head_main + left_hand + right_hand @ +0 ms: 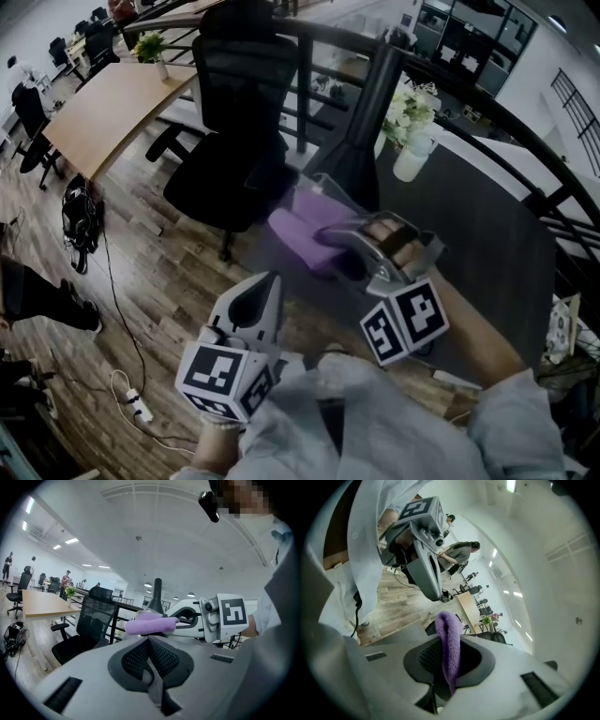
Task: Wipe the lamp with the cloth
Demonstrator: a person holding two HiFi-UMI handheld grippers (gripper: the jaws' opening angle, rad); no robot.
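Observation:
A black lamp with a cone-shaped foot and a slim stem stands on the dark table. Just in front of its foot, a folded purple cloth hangs in my right gripper, which is shut on it. In the right gripper view the cloth droops over the closed jaws. My left gripper floats lower left, off the table's near edge, shut and holding nothing. From the left gripper view I see the cloth and the lamp beyond it.
A black office chair stands left of the table. A white vase with flowers sits right of the lamp. A dark railing curves behind. A wooden desk, a bag and a power strip are off to the left.

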